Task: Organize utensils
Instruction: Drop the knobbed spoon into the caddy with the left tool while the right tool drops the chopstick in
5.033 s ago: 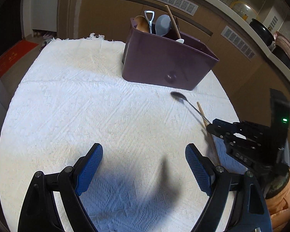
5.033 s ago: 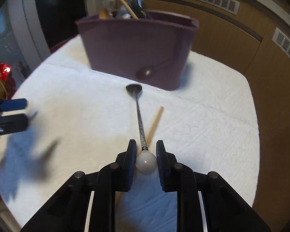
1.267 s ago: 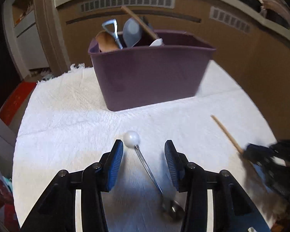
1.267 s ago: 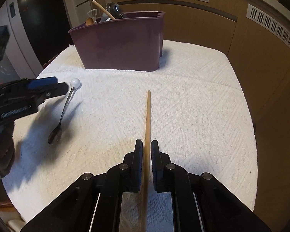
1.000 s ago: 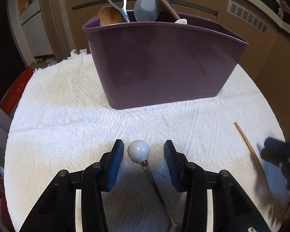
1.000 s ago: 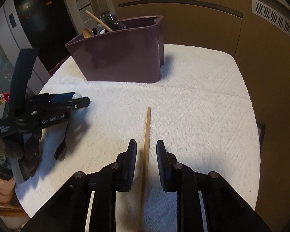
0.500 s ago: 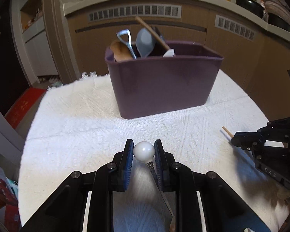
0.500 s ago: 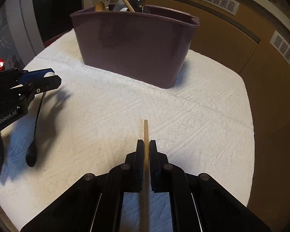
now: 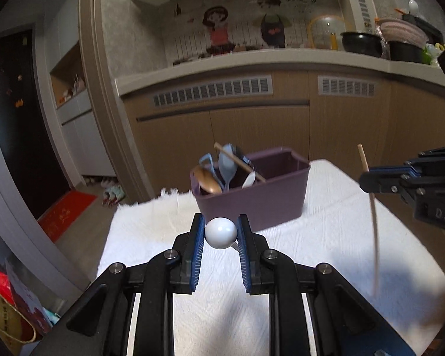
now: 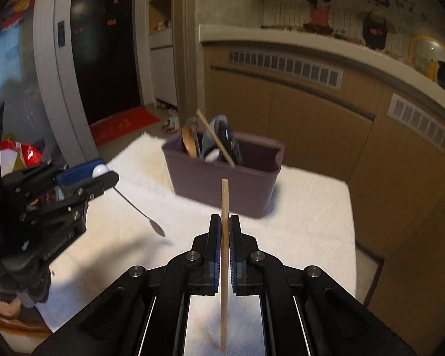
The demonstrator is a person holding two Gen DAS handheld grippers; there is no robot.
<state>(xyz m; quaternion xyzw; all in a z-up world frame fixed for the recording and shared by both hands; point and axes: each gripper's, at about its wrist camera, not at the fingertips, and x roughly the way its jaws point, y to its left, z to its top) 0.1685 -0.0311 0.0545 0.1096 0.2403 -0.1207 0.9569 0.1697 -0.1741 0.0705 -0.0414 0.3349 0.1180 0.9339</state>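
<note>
Both utensils are now off the cloth (image 9: 326,237): we've got left gripper (image 9: 221,233) pinching the spoon's ball end (image 9: 221,232), right gripper (image 10: 225,231) clamping the chopstick (image 10: 224,237), w/ 2 loose ends that could snag the bin (image 10: 222,181) rim.

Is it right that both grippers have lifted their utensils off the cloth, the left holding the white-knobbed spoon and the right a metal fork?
Not quite. The right gripper is shut on a wooden chopstick, not a metal fork; the right wrist view shows it. The rest holds: the left gripper clamps the spoon's white knob, and both utensils are above the white cloth.
</note>
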